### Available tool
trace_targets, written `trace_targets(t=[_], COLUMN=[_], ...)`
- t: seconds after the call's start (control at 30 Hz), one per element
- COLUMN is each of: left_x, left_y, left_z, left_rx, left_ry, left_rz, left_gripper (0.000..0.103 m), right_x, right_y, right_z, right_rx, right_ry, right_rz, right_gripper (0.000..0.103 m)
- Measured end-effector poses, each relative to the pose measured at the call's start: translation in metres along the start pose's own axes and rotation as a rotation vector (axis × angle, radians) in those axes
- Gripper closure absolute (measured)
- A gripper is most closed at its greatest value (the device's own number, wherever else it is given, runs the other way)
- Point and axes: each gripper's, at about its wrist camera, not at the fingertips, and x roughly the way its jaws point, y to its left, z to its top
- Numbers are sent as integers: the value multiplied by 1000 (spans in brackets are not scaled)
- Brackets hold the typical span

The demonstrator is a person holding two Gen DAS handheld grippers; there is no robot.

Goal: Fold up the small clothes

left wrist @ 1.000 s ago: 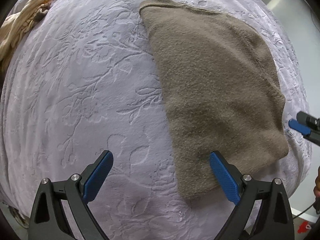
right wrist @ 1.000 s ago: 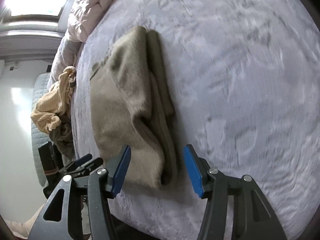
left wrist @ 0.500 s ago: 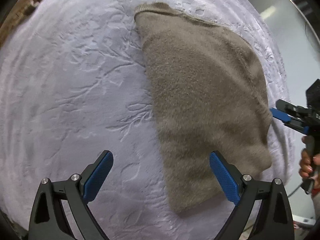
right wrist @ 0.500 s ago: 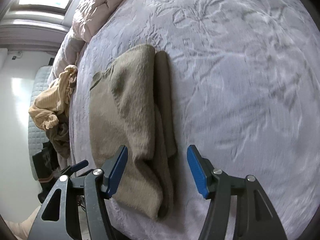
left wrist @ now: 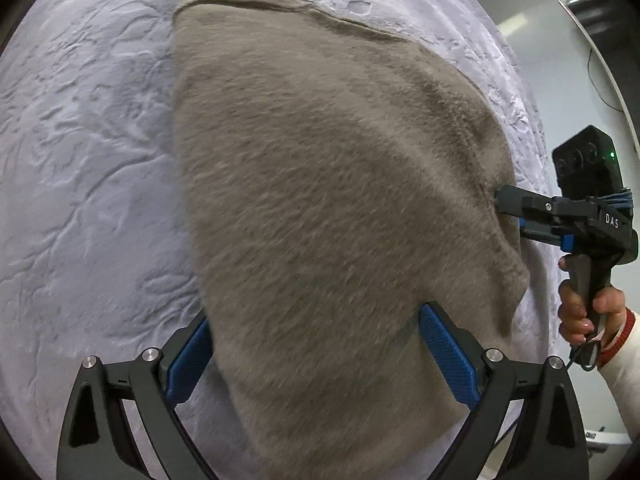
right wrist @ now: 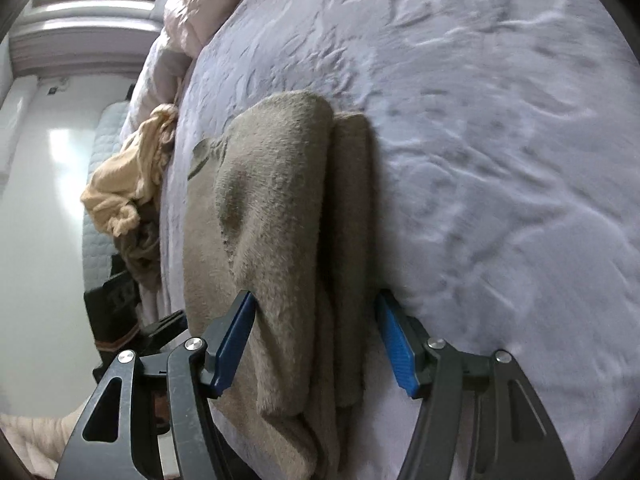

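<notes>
A taupe fuzzy garment [left wrist: 328, 200], folded in layers, lies on the lilac embossed bedspread [left wrist: 80, 160]. My left gripper [left wrist: 318, 360] is open and low over the garment's near end, with one blue pad at each side of it. In the right wrist view my right gripper [right wrist: 316, 340] is open too. Its pads straddle the garment's [right wrist: 280, 200] stacked folded edge without squeezing it. The left wrist view shows the right gripper [left wrist: 508, 216] at the garment's right edge, with one finger over the top layer.
A crumpled yellow garment [right wrist: 128, 184] and a darker one hang off the bed's far left edge. A pink duvet [right wrist: 188, 8] is bunched at the head. A person's hand [left wrist: 584, 312] holds the right gripper's handle beyond the bed's right edge.
Both grippers have come down and in toward the garment. The left one now straddles its near end, and the right one has reached its right edge with slightly wider jaws.
</notes>
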Motion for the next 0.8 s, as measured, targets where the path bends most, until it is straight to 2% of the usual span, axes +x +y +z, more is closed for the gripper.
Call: trace_targets(t=[0.03,0.13,0.17,0.2,0.23,0.27,0.33,0.57,0.8], left_x=[2,1,-3,-8,-12,-18,-27,-76,-123], left_y=[-4,-10,-10,-9,-10,-11,-12,-14,11], left_z=[1,2,0,-1,-1,-2,-2,-24,-75], left_rx=[1,2,3,4,5,5,3,26,26], left_ry=[-3,-30,-45,-55,-67,-79,-100,-179,-204], left_rz=[8,36,37,35,30,23,1,-63,-64], left_gripper=[7,24,35,45,49,56,58,59,59], right_x=[4,15,19,23,25,28,25,4,1], right_y=[1,3,4,6,7,9,13,49,98], right_z=[2,10,12,13,14,14,13,1,-39], right_rx=[-10,-23,-19,-10,-5,3,10,7,-31], right_ry=[8,22,24,26,28,36,25,-18,-27], right_rz=[16,43,43,41,38,38,55,150,207], right_gripper=[37,37,37,43,59,62,70,71,71])
